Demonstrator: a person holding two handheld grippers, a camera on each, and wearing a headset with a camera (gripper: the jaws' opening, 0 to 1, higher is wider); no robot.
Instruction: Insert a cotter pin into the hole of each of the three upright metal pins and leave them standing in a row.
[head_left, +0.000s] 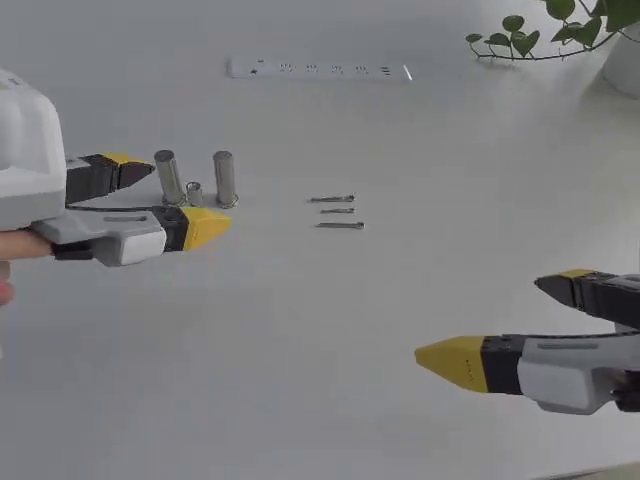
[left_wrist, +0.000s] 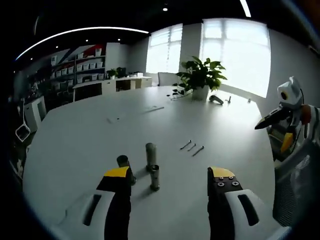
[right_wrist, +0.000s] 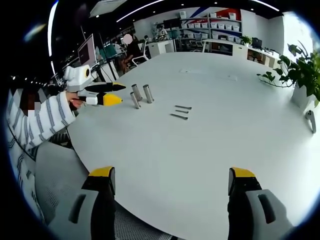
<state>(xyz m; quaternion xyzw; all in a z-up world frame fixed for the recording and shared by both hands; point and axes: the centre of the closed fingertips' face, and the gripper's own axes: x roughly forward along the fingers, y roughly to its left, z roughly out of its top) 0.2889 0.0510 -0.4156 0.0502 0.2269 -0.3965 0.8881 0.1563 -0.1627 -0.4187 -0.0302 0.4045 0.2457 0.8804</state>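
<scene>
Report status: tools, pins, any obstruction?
Left tool open beside three upright metal pins. Right tool open, held apart. Three cotter pins loose on table, none inserted. Path clear.

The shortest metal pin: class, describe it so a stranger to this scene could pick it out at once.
On the white table, find the left gripper and the three upright metal pins clustered at its open jaws. The shortest metal pin stands between the two tall ones, slightly nearer the gripper, its top well below theirs.
</scene>
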